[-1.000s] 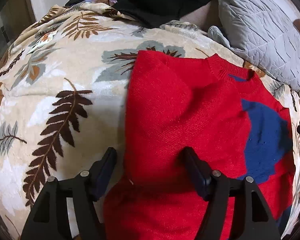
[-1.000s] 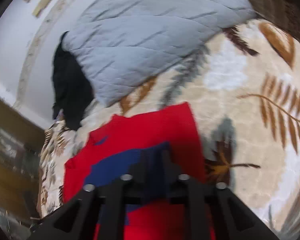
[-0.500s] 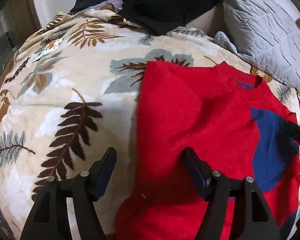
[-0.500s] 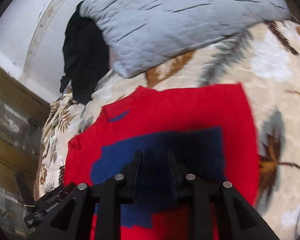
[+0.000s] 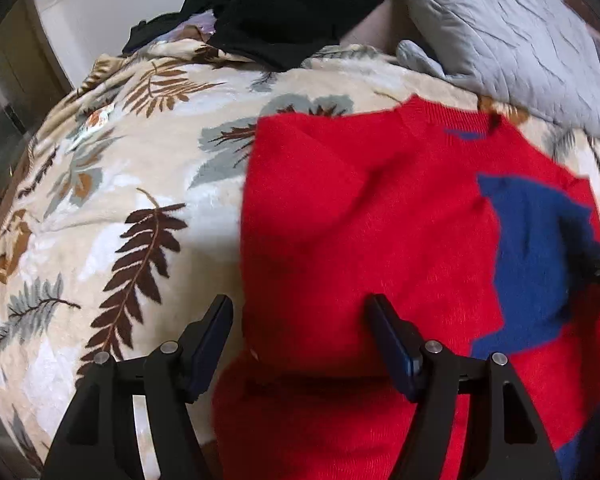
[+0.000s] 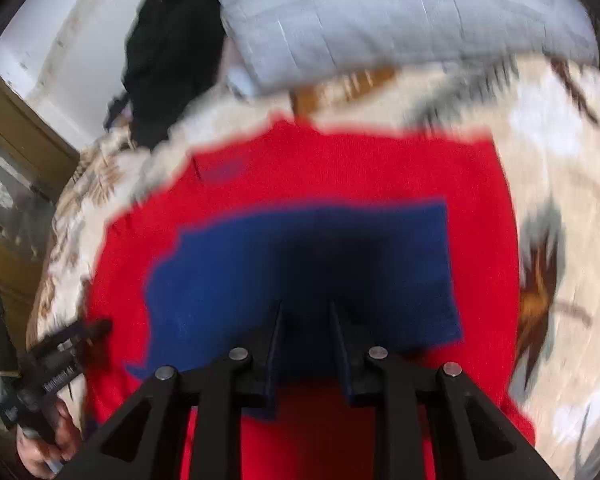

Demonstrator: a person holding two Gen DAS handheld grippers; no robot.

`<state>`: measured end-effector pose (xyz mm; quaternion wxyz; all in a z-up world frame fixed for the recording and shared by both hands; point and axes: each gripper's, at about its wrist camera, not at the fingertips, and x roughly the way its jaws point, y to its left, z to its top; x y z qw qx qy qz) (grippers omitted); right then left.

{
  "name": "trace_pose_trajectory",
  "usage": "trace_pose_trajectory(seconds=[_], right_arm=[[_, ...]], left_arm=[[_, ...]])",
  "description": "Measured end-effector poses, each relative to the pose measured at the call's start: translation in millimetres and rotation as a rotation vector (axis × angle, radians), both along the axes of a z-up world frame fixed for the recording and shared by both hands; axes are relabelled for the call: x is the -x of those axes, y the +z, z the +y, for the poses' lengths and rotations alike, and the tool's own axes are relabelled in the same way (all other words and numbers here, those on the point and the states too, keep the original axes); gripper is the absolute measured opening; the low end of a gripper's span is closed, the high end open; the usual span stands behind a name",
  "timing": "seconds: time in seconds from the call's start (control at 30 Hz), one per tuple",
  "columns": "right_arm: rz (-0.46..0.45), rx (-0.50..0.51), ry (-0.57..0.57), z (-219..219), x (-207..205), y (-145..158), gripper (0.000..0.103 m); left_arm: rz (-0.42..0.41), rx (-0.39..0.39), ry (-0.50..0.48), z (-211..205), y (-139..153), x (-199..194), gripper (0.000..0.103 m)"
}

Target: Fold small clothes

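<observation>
Right gripper [image 6: 305, 312] now lower over sweater [image 5: 360, 220]; hand [image 6: 40, 446] only there.

Sweater [image 5: 360, 220] lies flat on the blanket [image 5: 112, 184], collar at the far end, hem toward both cameras. Pillow [image 5: 512, 40] sits on the blanket just behind the collar, to the right in the left wrist view. Dark clothes pile [image 5: 284, 4] is left of the pillow, at the blanket's far edge against the wall. Left gripper [image 5: 298, 320] straddles the sweater's left edge near the hem. Right gripper [image 6: 306, 320] is over the sweater's middle patch [image 6: 300, 276].
</observation>
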<state>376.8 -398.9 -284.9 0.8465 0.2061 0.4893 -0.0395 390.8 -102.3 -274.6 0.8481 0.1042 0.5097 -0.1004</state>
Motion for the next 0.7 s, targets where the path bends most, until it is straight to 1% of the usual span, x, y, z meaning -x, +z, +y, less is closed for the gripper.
trace_pose_trajectory(seconds=[0.03,0.07,0.1,0.13,0.2,0.27,0.3,0.37,0.4,0.47,0.5,0.53,0.57,0.6,0.7], right_arm=[[-0.022,0.006,0.007,0.0,8.1,3.1,0.027],[-0.016,0.011,0.008,0.7,15.3,7.8,0.027],[-0.017,-0.003,0.004,0.4,25.5,14.3,0.029],[-0.039,-0.039,0.011,-0.5,37.1,20.9,0.029],[-0.084,-0.073,0.024,-2.9,60.7,34.7,0.029],[-0.122,-0.061,0.035,-3.6,86.5,47.4,0.029],[-0.14,-0.055,0.038,-5.6,103.5,53.2,0.032],[-0.172,-0.066,0.026,-11.8,135.4,63.0,0.056],[-0.189,-0.082,0.008,-14.2,147.7,65.7,0.077],[-0.247,-0.112,-0.024,-16.9,173.1,71.3,0.079],[-0.26,-0.108,-0.027,-16.0,185.3,74.6,0.079],[-0.267,-0.091,-0.03,-13.5,199.8,78.1,0.079],[-0.272,-0.08,-0.027,-10.4,206.9,80.0,0.079],[-0.278,-0.066,-0.023,-6.1,214.6,82.2,0.079],[-0.273,-0.029,-0.009,8.5,239.5,88.9,0.079]], left_arm=[[-0.005,0.001,-0.001,1.3,2.7,4.2,0.071],[-0.005,0.012,-0.002,4.0,6.7,8.6,0.071],[-0.01,0.026,-0.003,7.3,11.3,13.3,0.071],[-0.021,0.037,-0.004,10.7,16.1,19.3,0.071],[-0.046,0.044,-0.009,14.7,23.9,29.4,0.071],[-0.082,0.05,-0.023,16.4,33.5,44.8,0.071],[-0.106,0.051,-0.033,17.1,38.7,53.3,0.071],[-0.162,0.042,-0.044,16.9,50.0,73.6,0.071],[-0.192,0.034,-0.048,16.4,55.7,84.9,0.071],[-0.265,0.004,-0.052,16.0,69.6,113.3,0.073],[-0.29,-0.01,-0.046,16.1,74.1,120.7,0.077],[-0.332,-0.026,-0.032,16.3,80.4,135.8,0.08],[-0.375,-0.035,-0.017,16.8,86.4,151.2,0.086],[-0.398,-0.039,-0.008,17.3,89.8,160.2,0.089],[-0.459,-0.047,-0.003,20.2,101.2,190.0,0.089]])
